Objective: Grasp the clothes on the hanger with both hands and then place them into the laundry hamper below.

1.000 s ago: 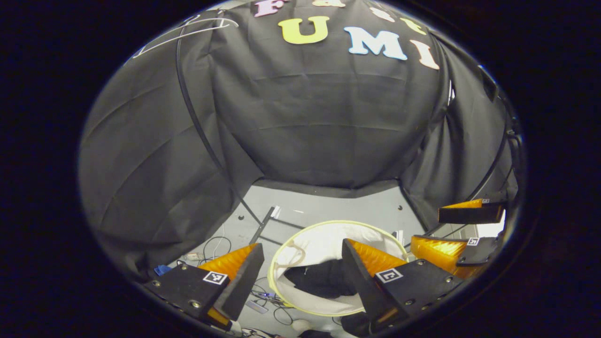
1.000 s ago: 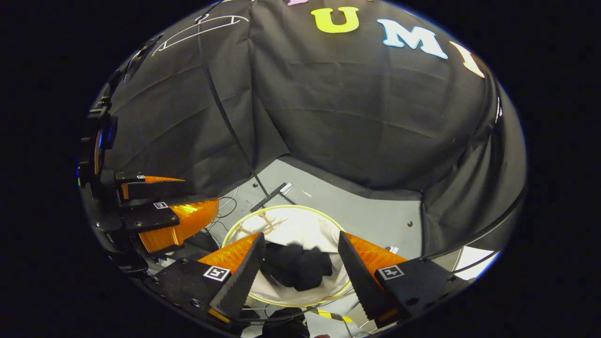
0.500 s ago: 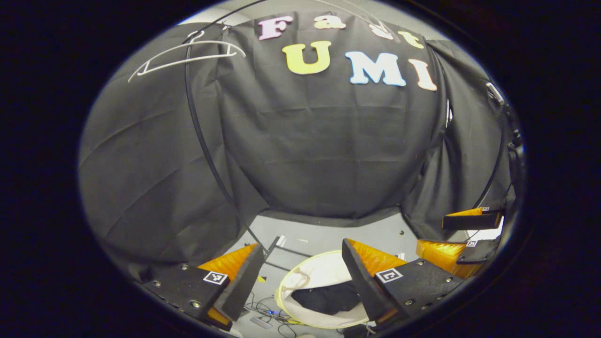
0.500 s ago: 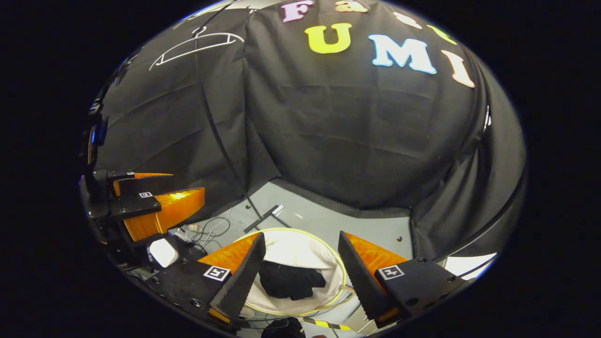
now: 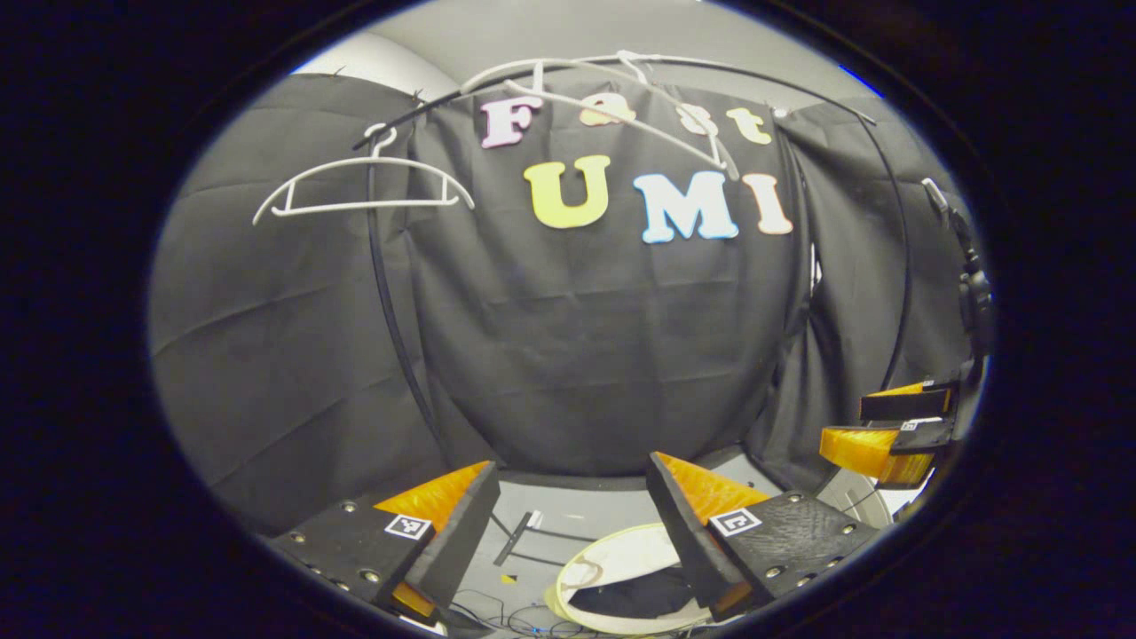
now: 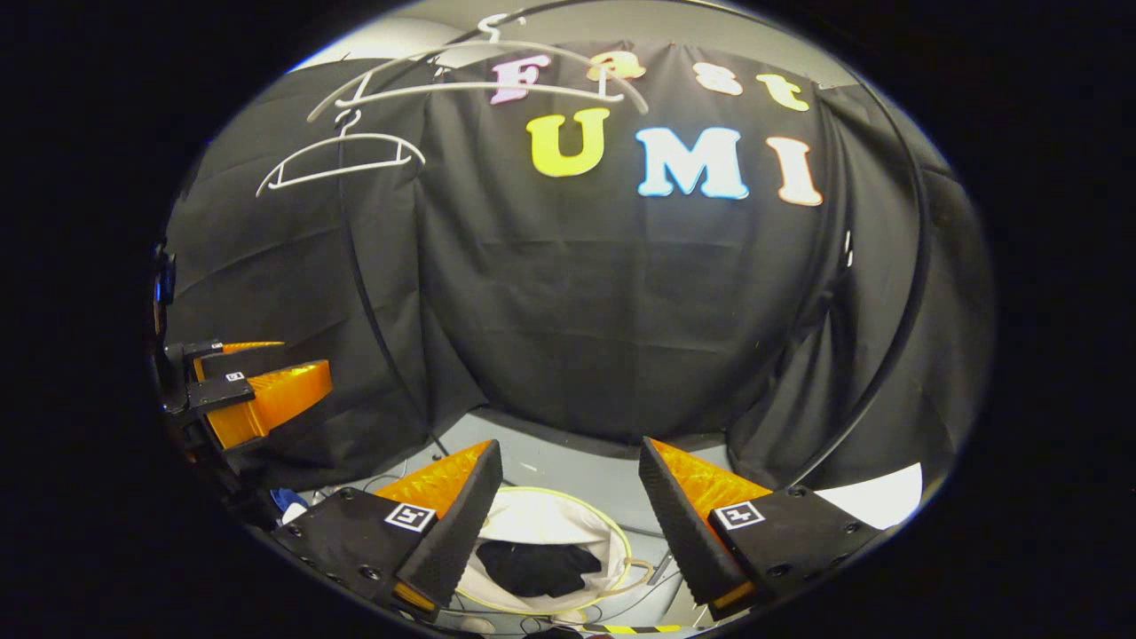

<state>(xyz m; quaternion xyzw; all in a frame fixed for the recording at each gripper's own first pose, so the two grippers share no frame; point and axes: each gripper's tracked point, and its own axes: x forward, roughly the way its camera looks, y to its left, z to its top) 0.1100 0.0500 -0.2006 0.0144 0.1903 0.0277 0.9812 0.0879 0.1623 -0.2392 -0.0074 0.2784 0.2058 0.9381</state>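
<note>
Both grippers are up and level with the booth wall, and the job looks all but done: the dark clothes lie in a crumpled heap inside the white laundry hamper, down on the grey floor. From the right gripper, jaws spread wide with nothing between them, the heap sits straight below and just ahead, in the gap between the two fingers. The left gripper is spread wide too, gripping nothing, and from here the hamper shows low and a touch to the right, with a sliver of the dark clothes past its rim. So my call is that the right hand is the nearer one to the load, though there seems little left to reach for. The heap is bunched, with no clear direction; if anything it runs slightly side to side across the hamper as the right gripper view has it. Overhead, two white hangers hang bare on the black rail, the nearer one flat-on to the left hand. Each gripper catches the other out at its edge, well apart, open-jawed and unloaded
</note>
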